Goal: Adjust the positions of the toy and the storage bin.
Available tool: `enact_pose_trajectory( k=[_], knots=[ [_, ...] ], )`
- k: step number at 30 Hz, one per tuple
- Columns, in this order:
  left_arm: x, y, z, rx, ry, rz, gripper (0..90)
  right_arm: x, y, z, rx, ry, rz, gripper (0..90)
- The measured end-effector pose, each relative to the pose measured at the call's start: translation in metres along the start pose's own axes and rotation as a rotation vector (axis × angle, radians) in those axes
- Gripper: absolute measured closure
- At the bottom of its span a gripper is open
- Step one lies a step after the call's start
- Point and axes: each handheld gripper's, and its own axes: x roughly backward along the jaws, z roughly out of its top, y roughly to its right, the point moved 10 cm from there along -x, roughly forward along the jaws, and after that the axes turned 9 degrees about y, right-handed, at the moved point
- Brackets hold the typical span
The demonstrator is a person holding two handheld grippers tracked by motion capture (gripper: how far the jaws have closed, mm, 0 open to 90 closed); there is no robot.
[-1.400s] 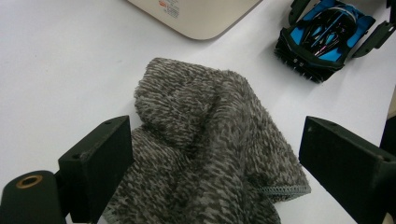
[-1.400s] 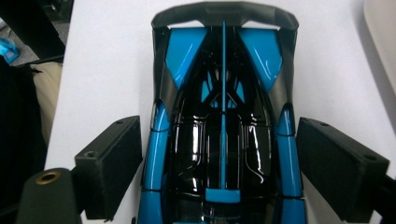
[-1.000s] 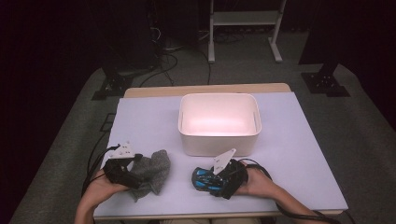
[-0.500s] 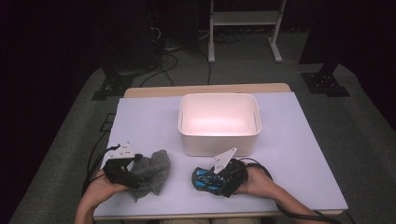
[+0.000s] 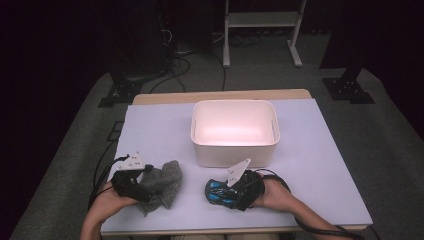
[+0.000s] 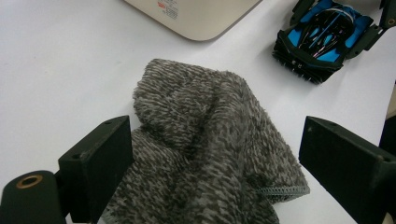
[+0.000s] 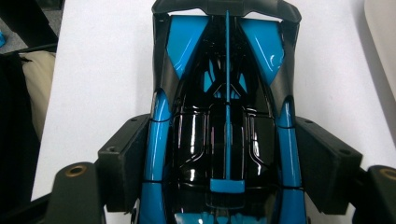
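Note:
A blue and black toy car (image 7: pixel 226 93) lies on the white table, in front of the bin. My right gripper (image 7: pixel 224 158) has a jaw on each side of it. The jaws have just been closing and both pads now touch the car's flanks. In the high view the car (image 5: pixel 215 191) sticks out to the left of my right gripper (image 5: pixel 226 193). A crumpled grey cloth (image 6: pixel 205 112) lies between the wide-apart jaws of my left gripper (image 6: pixel 210 158), which is open. The cloth (image 5: pixel 167 180) sits near the table's front left edge, at my left gripper (image 5: pixel 146 193).
An empty cream bin (image 5: pixel 235 150) stands in the middle of the white table (image 5: pixel 320 165), just behind both grippers. Its corner (image 6: pixel 196 14) and the car (image 6: pixel 327 39) appear in the left gripper view. Cables trail off the table's front edge.

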Motion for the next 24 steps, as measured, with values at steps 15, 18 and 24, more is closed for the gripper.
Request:
enact_pose_trajectory(
  k=[15, 18, 24],
  knots=[
    [0.0017, -0.0015, -0.0005, -0.005, -0.001, 0.001, 9.0, 0.0023, 0.0009, 0.0004, -0.005, 0.002, 0.019, 25.1],
    [0.0021, -0.0017, -0.0005, -0.003, 0.001, 0.003, 9.0, 0.0031, 0.0009, 0.0007, -0.009, 0.003, 0.024, 25.1],
    [0.0033, -0.0021, -0.0003, -0.005, 0.002, 0.002, 9.0, 0.0045, -0.0011, 0.0025, -0.016, -0.001, 0.038, 25.1]
  ],
)
